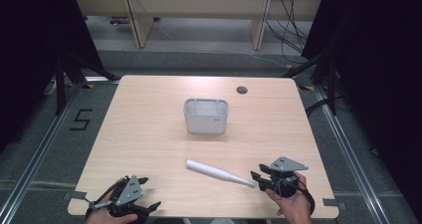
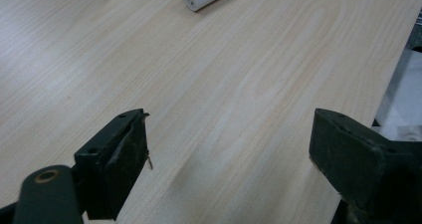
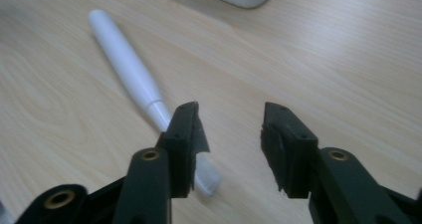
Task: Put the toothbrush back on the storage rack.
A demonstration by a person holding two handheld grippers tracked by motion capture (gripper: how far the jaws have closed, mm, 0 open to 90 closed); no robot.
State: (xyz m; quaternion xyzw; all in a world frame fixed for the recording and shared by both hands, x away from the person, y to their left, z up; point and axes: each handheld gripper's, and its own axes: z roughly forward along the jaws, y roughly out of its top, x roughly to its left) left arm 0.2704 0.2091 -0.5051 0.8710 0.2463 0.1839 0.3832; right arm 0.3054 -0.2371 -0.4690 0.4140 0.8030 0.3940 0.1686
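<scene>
On the left of the high view, the left gripper (image 1: 142, 194) sits at the near edge of the pale wooden surface (image 1: 149, 129), held in a hand (image 1: 107, 211); its fingers (image 2: 117, 159) are spread wide with only bare wood between them. Farther back, near the middle of the surface, stands a grey rectangular bin (image 1: 206, 116), open at the top, well apart from both grippers. A round dark grommet hole (image 1: 242, 90) lies beyond it toward the far edge. Nothing lies between either gripper and the white electric toothbrush (image 1: 219, 173).

The toothbrush lies flat on the surface in front of the bin, its thick blunt handle end toward the left and its body tapering to a thin neck on the right. The brush tip reaches the right gripper (image 1: 258, 179), held in the right hand (image 1: 291, 199). In the right gripper view its fingers (image 3: 186, 134) stand partly spread with nothing pinched; the brush head (image 3: 206, 176) runs under the left-hand finger rather than through the gap.
</scene>
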